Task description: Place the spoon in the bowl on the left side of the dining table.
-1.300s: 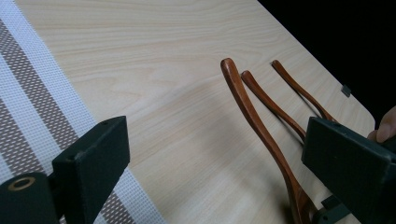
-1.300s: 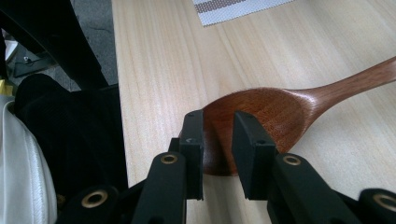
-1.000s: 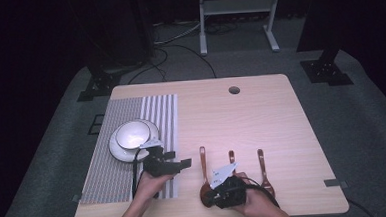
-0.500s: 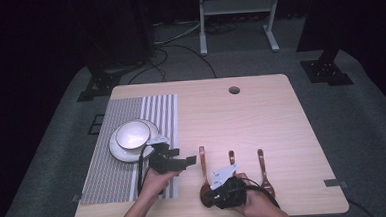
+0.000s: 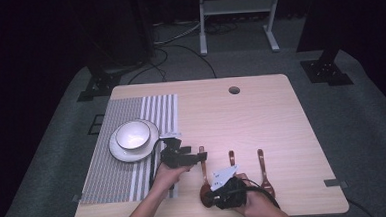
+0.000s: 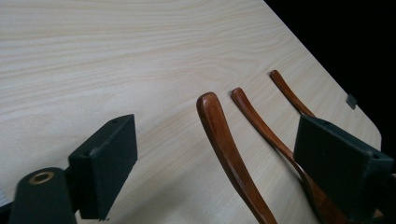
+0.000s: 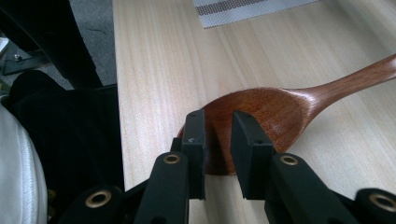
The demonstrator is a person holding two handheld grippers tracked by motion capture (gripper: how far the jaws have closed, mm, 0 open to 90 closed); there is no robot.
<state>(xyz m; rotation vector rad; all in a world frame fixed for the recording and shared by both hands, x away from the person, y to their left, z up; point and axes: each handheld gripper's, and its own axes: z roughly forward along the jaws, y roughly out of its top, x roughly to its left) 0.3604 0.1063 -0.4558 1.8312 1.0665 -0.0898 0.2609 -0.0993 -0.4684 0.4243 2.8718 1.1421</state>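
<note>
A grey-and-white striped woven mat [image 5: 128, 152] lies flat along the left side of the pale, fine-grained wooden table [image 5: 261, 120]. On the mat a smooth white bowl [image 5: 133, 134] sits in a round white plate [image 5: 133, 146].

Just right of the mat, the left hand [image 5: 167, 176] reaches forward from the near edge and holds the left tool [image 5: 196, 158] low over the table, pointing rightward. Its black, blocky jaws stand wide apart, and in the left gripper view the rounded tip of the left spoon's handle [image 6: 219, 126] lies between them with bare wood on either side; neither jaw touches it.

Three dark reddish-brown wooden spoons lie side by side, near each other but apart, handles pointing away from the person: the left spoon [image 5: 203, 173], the middle spoon [image 5: 231, 159] and the right spoon [image 5: 263, 170]. They are glossy, with slim curved handles and oval bowls toward the near edge.

The right hand [image 5: 258, 205] rests near the table's front edge, holding the right tool [image 5: 208, 200] pointing leftward, a grey plate on top. In the right gripper view its jaws stand narrow, a small gap between them, over the near rim of the left spoon's bowl [image 7: 261, 112]; whether they pinch the rim, I cannot tell.
</note>
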